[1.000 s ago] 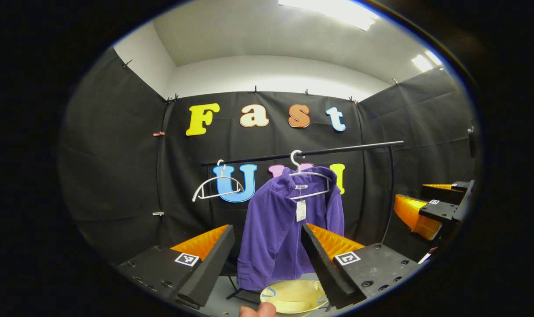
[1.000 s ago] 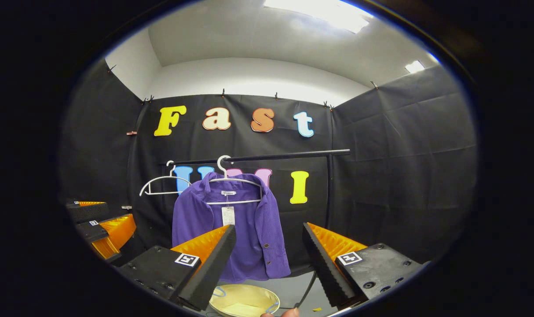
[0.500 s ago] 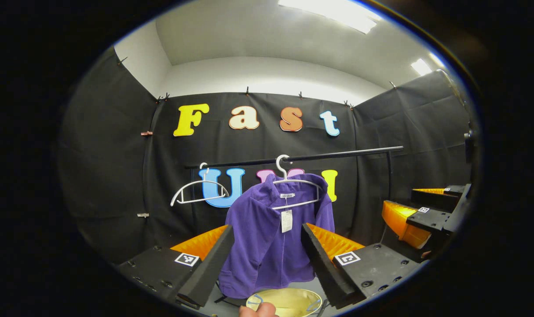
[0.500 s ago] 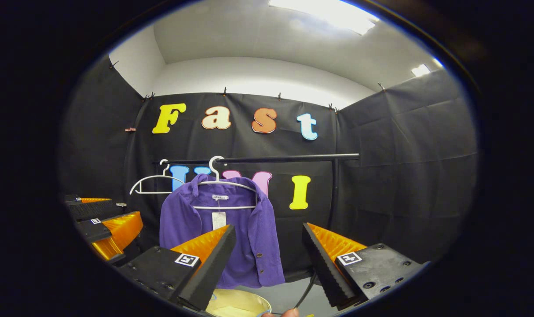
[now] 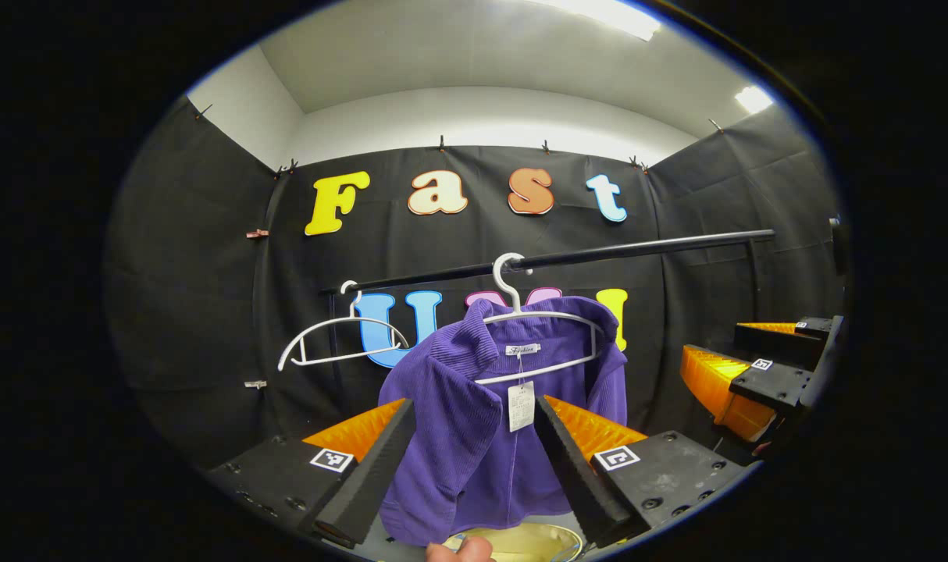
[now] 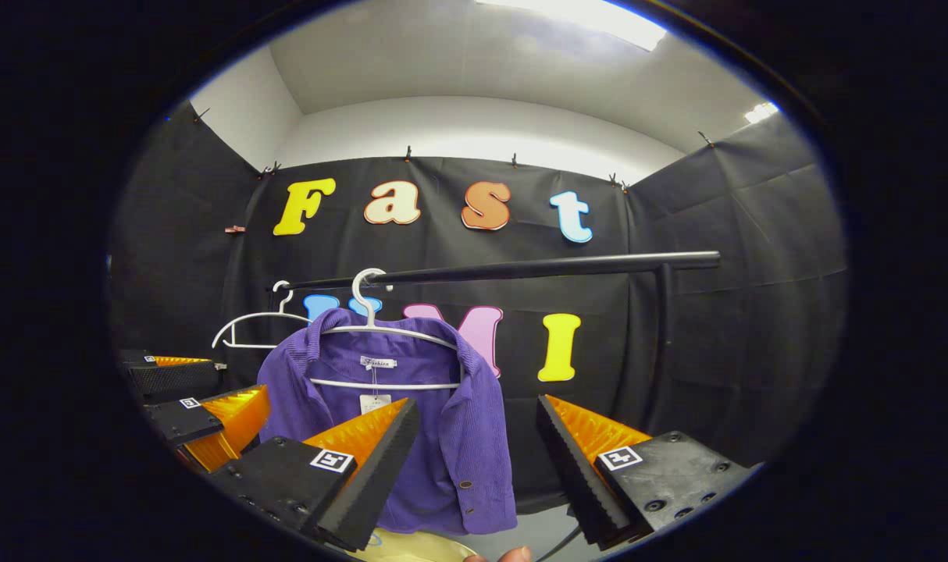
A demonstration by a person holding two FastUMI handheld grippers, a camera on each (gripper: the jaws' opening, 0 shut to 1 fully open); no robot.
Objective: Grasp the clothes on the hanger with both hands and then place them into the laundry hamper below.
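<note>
The left tongs (image 5: 474, 460) stand apart, gripping nothing, with the purple jacket (image 5: 482, 437) showing in the gap between the fingers at 6 o'clock of the left gripper view. The right tongs (image 6: 478, 468) are likewise spread wide and grip nothing; in the right gripper view the jacket (image 6: 443, 437) hangs at about 7 o'clock, partly behind the nearer finger. The jacket sits on a white hanger (image 5: 540, 336) whose hook goes over a black rail (image 5: 599, 256) running across the booth, and a paper tag (image 5: 521, 406) dangles from its collar. A second white hanger (image 5: 337, 343), bare, hangs on the same rail at 9 o'clock from the jacket. Below the jacket's hem, at the very bottom of the left gripper view, part of a pale yellow hamper (image 5: 532, 540) shows, with a fingertip (image 5: 458, 551) just beside it. In the left gripper view the right tongs (image 5: 743, 375) appear at 3 o'clock; in the right gripper view the left tongs (image 6: 201, 398) appear at 8 o'clock, near the jacket's sleeve.
</note>
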